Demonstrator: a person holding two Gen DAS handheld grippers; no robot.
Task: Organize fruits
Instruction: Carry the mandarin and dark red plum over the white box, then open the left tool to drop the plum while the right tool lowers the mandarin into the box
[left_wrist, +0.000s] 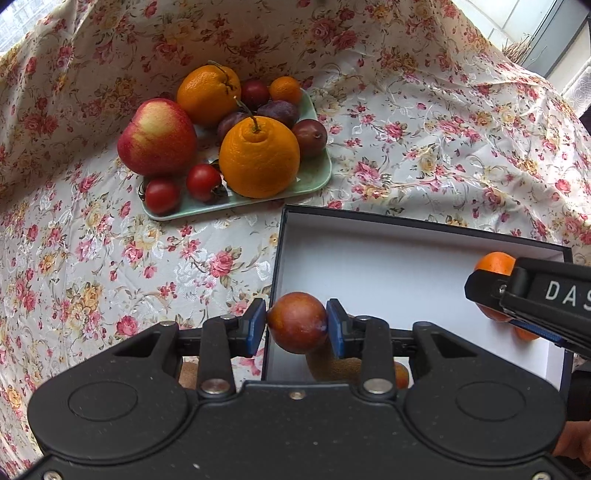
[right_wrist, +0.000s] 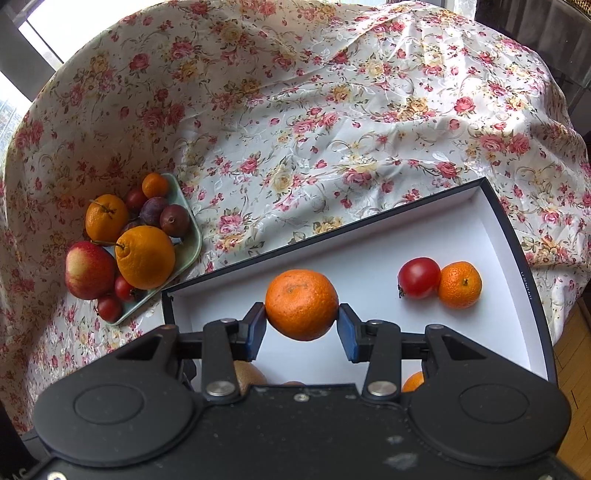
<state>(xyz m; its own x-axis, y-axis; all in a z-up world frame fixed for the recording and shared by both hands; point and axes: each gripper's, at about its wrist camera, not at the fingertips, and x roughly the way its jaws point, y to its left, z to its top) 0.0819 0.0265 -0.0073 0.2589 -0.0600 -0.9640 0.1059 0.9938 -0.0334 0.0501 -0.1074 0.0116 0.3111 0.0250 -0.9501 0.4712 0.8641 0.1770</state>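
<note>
My left gripper (left_wrist: 296, 325) is shut on a small reddish-brown plum (left_wrist: 297, 320), held over the left edge of a dark box with a white inside (left_wrist: 388, 258). My right gripper (right_wrist: 302, 326) is shut on a mandarin (right_wrist: 301, 303) above the same box (right_wrist: 369, 254); in the left wrist view that gripper (left_wrist: 491, 295) shows at the right with the mandarin (left_wrist: 494, 263) partly hidden. In the box lie a tomato (right_wrist: 419, 277) and a mandarin (right_wrist: 460, 284), touching. A green tray (left_wrist: 310, 181) holds an apple (left_wrist: 157, 137), oranges (left_wrist: 258, 157), plums and tomatoes.
A floral cloth (right_wrist: 332, 129) covers the table and rises in folds at the back. Brown kiwis (left_wrist: 332, 363) and another orange fruit (right_wrist: 413, 382) peek from under the gripper bodies in the box's near part. The tray (right_wrist: 192, 243) stands left of the box.
</note>
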